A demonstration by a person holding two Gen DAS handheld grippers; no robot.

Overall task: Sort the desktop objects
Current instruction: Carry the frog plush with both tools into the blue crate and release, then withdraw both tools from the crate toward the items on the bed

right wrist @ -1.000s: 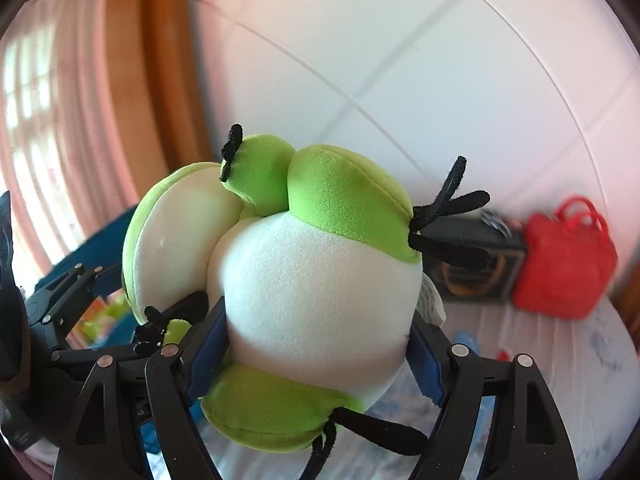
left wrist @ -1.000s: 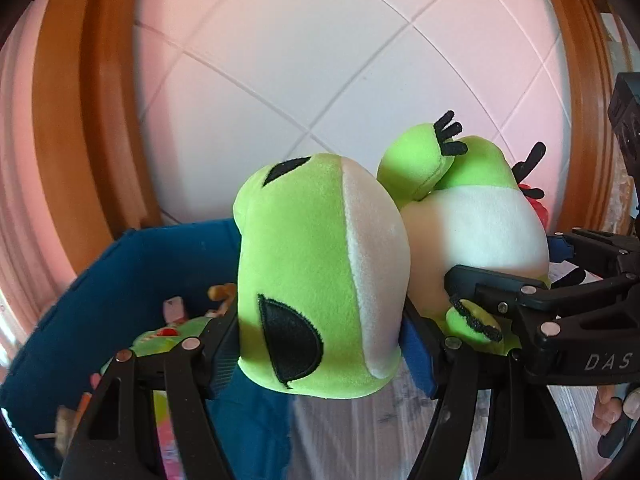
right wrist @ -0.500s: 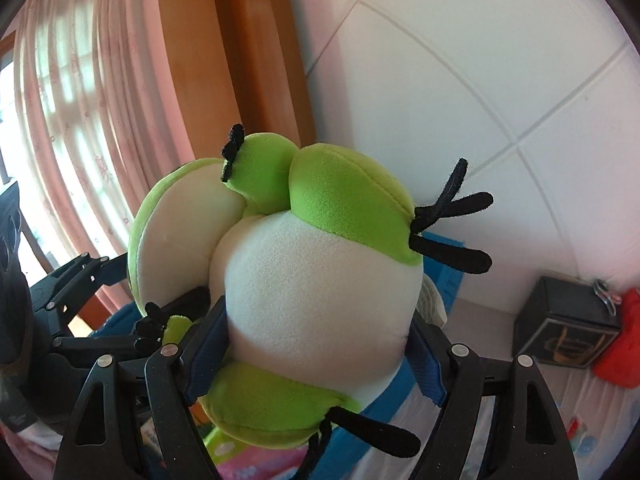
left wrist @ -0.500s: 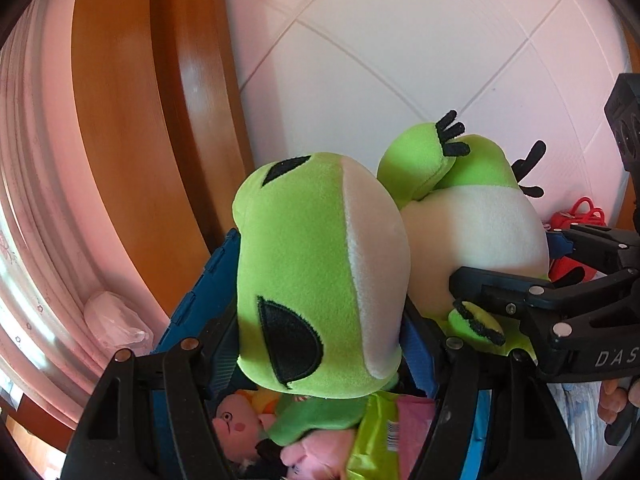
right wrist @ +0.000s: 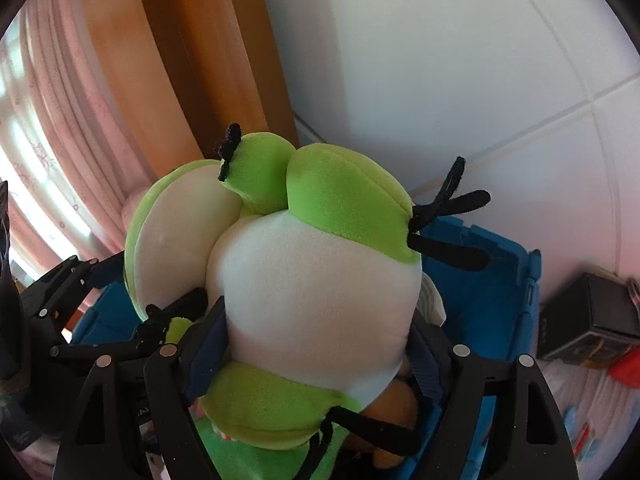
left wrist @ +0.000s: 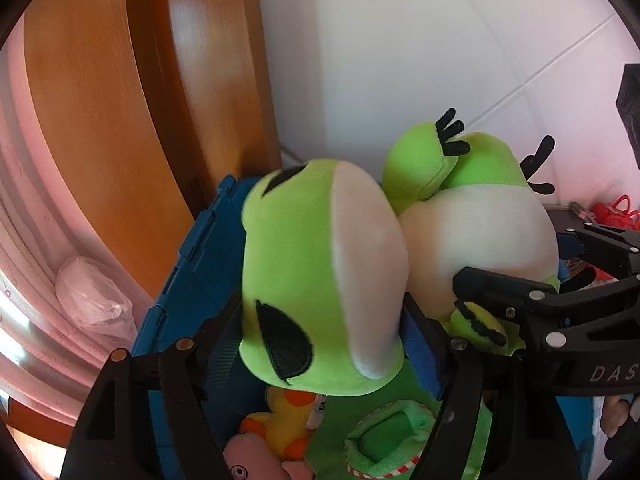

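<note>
Frog plush (left wrist: 320, 280) between both tools' pads, above blue bin (left wrist: 192, 280).

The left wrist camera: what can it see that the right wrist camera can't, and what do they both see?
Only the left wrist view shows the frog's black eye patches, a yellow duck toy and a pink plush down in the bin, and a red bag far off.

Only the right wrist view shows the curtained window, a black box, and an orange toy under the frog.

Both show the green frog plush gripped by the left gripper and right gripper, above the blue bin, with wooden frame and white wall behind.
</note>
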